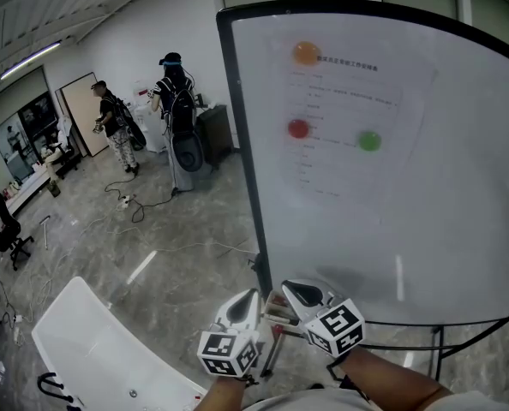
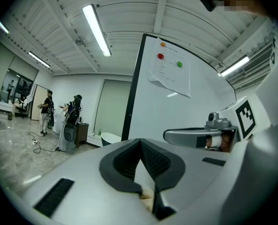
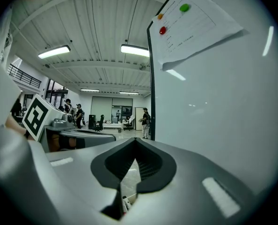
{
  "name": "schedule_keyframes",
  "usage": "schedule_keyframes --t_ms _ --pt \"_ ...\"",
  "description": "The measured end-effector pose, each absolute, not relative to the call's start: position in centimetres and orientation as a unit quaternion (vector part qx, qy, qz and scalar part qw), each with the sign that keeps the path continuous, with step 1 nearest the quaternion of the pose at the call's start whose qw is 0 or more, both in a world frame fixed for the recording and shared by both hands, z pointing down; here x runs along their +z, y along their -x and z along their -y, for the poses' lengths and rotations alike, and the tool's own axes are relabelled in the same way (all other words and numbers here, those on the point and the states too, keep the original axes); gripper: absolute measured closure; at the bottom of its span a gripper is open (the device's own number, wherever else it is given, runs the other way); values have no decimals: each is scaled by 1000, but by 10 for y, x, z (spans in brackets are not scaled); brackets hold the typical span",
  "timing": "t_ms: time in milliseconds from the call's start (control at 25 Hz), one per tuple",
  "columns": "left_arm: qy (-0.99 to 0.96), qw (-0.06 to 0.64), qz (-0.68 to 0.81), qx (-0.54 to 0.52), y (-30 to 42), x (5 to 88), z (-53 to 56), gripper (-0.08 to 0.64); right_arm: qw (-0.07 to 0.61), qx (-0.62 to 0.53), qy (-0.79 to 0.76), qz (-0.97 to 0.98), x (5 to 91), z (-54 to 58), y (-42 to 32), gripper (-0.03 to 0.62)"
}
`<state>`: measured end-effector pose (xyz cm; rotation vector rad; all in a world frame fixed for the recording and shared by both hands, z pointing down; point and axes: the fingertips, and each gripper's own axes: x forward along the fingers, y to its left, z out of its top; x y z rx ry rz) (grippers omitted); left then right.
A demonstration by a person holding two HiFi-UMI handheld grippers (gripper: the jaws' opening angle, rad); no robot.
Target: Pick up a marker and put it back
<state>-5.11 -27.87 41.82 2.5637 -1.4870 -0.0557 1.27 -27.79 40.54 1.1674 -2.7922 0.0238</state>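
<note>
Currently empty and shut, both left hand-held gripper (image 2: 141, 146) and right hand-held gripper (image 3: 135, 144), just above marker (image 3: 125, 202) in whiteboard tray (image 1: 278, 308); risk of nudging it off if lowered without opening first

The whiteboard (image 1: 443, 212) stands just ahead of my right gripper (image 1: 299, 293), my left gripper (image 1: 248, 308) beside it; people (image 1: 175, 97) stand far off left.
</note>
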Motion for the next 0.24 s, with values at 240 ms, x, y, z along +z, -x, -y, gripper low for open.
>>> schedule_keyframes --t_ms 240 --pt "-861 91 499 -22 52 417 279 557 58 6 -387 920 403 278 -15 592"
